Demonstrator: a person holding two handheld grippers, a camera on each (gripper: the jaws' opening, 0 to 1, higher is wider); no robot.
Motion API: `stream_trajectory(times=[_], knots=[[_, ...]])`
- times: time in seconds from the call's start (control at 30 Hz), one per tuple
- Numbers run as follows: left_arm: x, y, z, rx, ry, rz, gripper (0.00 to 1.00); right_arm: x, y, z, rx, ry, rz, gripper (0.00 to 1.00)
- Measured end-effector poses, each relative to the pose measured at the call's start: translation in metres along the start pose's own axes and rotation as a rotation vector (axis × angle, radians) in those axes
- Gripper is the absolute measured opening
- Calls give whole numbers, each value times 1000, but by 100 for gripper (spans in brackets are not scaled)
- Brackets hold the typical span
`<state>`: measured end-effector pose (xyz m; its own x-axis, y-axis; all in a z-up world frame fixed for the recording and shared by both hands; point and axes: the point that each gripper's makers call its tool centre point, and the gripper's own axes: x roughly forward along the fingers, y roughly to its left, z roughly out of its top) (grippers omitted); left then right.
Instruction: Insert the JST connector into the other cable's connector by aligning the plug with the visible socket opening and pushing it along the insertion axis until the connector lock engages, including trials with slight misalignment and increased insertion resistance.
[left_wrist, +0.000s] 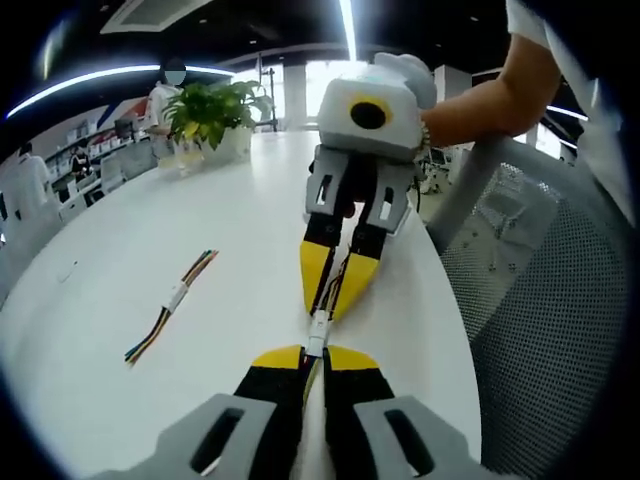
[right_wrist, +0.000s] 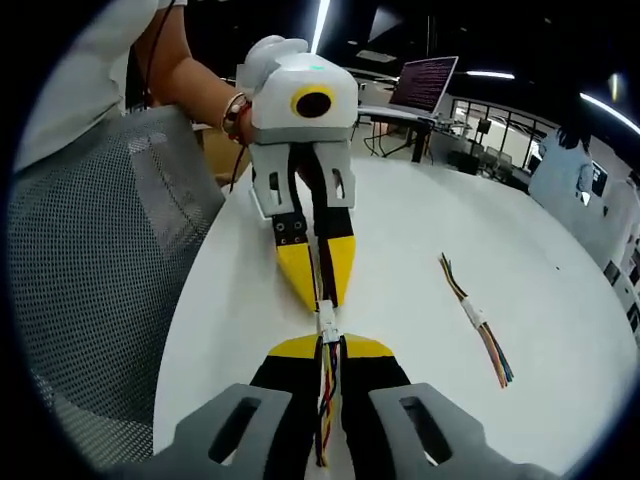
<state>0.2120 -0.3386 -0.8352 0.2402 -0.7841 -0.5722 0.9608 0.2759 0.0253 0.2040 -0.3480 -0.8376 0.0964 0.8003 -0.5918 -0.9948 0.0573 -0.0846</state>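
Both grippers meet nose to nose over the white table (left_wrist: 230, 230). The left gripper (left_wrist: 314, 358) is closed narrow on one cable (left_wrist: 312, 385); the right gripper (right_wrist: 328, 350) clamps the other cable (right_wrist: 327, 395). The white connector (left_wrist: 317, 331) sits between the tips, at 12 o'clock from each set of jaws; whether the lock has engaged cannot be told. Judged light, with a stiff small housing and limp wires, it is best held just behind the housing. A spare cable (left_wrist: 172, 303) lies at 9 o'clock. A potted plant (left_wrist: 213, 115) stands far off.
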Motion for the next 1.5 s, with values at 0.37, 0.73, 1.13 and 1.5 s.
stream_trajectory(times=[0.37,0.73,1.13,1.5], knots=[[1,1,1,-15,-7,-7,0,1,0,0,22,1,2,3],[4,-3,0,18,-1,-20,0,1,1,1,9,-4,8,3],[2,-4,-2,25,-3,-27,0,2,0,-1,22,2,6,2],[1,-2,-2,48,3,-36,0,3,-2,1,25,-7,-5,2]])
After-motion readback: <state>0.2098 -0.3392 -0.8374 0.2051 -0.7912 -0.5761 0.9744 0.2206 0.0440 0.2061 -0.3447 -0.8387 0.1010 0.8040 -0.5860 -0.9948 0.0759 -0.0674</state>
